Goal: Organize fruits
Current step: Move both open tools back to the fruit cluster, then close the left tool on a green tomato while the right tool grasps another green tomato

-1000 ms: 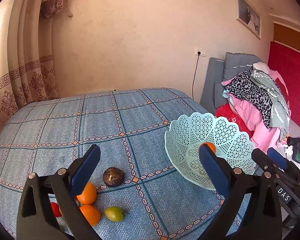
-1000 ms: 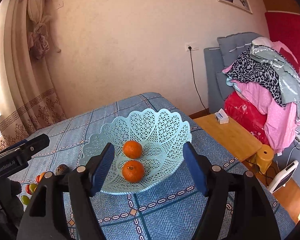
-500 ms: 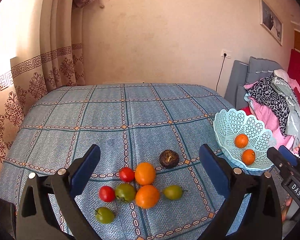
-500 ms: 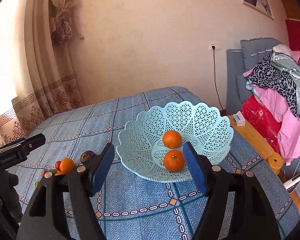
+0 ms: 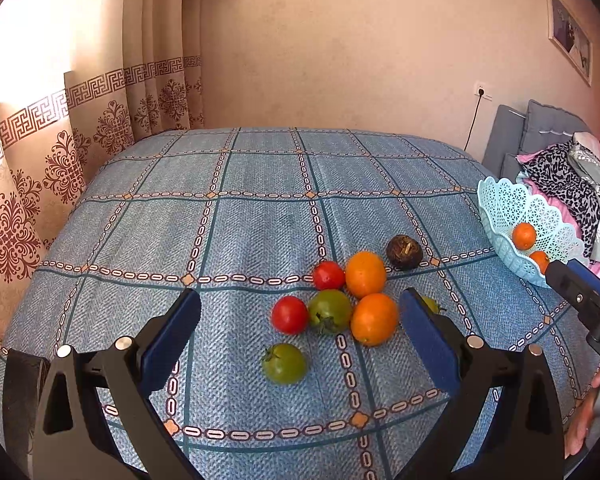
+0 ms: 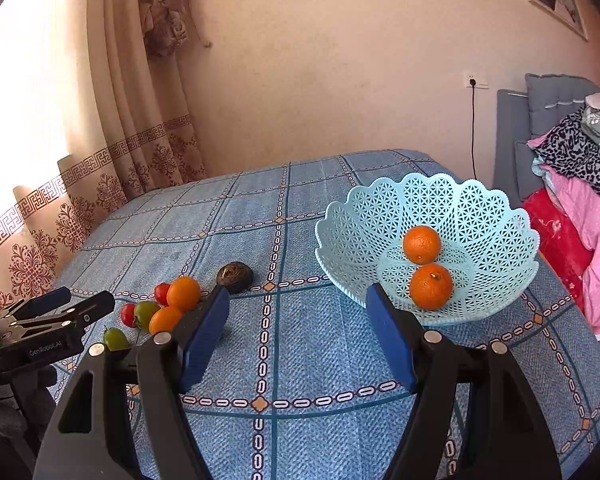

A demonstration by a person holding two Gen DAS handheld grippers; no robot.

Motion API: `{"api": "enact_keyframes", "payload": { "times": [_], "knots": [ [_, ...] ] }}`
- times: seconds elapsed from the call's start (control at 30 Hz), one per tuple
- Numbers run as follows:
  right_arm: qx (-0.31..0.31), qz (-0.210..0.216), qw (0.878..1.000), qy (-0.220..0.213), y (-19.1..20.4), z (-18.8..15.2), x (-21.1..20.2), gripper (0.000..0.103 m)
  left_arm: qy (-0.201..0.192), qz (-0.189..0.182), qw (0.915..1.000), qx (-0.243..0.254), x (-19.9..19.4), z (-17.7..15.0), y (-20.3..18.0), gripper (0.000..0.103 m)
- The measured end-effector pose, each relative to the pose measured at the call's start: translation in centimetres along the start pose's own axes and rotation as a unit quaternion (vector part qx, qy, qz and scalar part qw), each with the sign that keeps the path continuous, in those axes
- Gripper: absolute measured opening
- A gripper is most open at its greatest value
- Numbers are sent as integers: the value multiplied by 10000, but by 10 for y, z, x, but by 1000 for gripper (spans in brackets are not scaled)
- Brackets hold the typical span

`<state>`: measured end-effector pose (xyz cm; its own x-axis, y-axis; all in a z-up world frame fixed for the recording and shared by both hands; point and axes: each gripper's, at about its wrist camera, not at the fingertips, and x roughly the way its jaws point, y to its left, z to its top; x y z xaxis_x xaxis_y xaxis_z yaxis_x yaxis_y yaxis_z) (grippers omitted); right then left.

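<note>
Hovering left tongs [image 5: 300, 320], spread apart and empty, above fruit cluster [image 5: 332, 308] on surface [image 5: 260, 216]; right tongs [image 6: 296, 320] apart, empty, before basket [image 6: 380, 216]. Next: grip nearest orange [image 5: 374, 319].

Each claw [image 5: 300, 316] [image 6: 298, 320] is black plastic with blue pads [image 5: 422, 336], silver screws and white lettering.

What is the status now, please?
Left gripper open, empty, over loose fruits. Right gripper open, empty, before basket; two oranges inside. Nothing blocking.
</note>
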<state>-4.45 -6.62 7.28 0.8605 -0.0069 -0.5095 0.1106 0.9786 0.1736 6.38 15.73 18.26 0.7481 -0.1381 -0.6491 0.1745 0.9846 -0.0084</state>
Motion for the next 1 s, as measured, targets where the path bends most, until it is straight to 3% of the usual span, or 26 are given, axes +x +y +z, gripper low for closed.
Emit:
{"api": "enact_keyframes", "payload": {
  "times": [0.17,0.4,0.6,0.67,0.73,1.0],
  "knots": [
    [-220,135,9995,190,13,-8,6,71,244,70,9997,-50,10,-17,10,98],
    [-376,240,9982,393,25,-16,15,71,522,30,9986,-103,22,-29,15,80],
    [-375,330,9974,516,27,-18,20,71,740,-99,9971,-129,31,-32,13,57],
    [-373,348,9971,556,27,-18,22,71,816,-160,9964,-181,34,-33,15,40],
    [-371,391,9967,610,27,-19,24,71,884,-237,9955,-247,36,-34,17,30],
    [-339,685,9927,930,32,-20,39,71,635,-250,9975,-179,25,-35,13,29]
  ]
}}
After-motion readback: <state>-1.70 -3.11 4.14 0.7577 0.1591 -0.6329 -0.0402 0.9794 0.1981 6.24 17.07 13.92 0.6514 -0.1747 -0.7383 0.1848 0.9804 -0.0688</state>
